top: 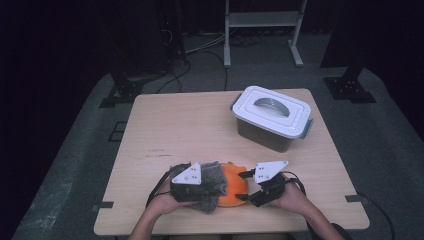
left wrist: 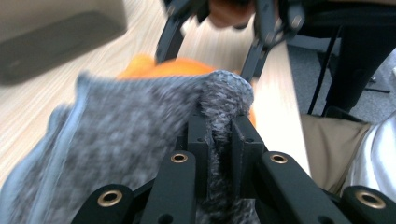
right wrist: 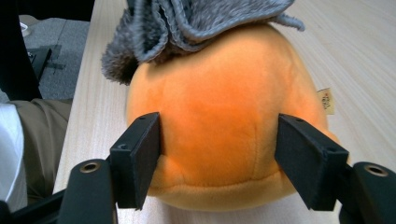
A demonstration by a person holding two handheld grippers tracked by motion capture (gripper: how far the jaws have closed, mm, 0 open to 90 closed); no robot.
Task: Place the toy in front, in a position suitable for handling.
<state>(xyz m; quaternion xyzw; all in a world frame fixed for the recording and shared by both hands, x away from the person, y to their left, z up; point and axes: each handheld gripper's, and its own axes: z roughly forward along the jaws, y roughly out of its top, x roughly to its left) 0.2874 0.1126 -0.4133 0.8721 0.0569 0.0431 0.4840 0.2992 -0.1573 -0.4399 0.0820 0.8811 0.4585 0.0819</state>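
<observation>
plush: we see an orange plush [right wrist: 219, 121] on the near edge of the table [top: 200, 125], a grey cloth [left wrist: 116, 135] draped over its left side. We judge it light, soft and squashy; it should give under the pads rather than slip.
cloth: knitted and floppy, light; we expect it to slide off the plush if we pull, and to bunch wherever we pinch it.
hold on plush: we would take it low on the flanks, across its widest part, where the fabric is smooth and the body fills the gap.
hold on cloth: a fold near its edge, as now.
left gripper [left wrist: 219, 140]: jaws pressed tight on a fold of the cloth; the fold stands up between the pads.
right gripper [right wrist: 219, 158]: jaws spread wide, one on each flank of the plush. They lie against the fabric, but we cannot tell whether they press or merely touch.
box: a lidded box [top: 272, 116] stands well apart, on the far right of the table.
</observation>
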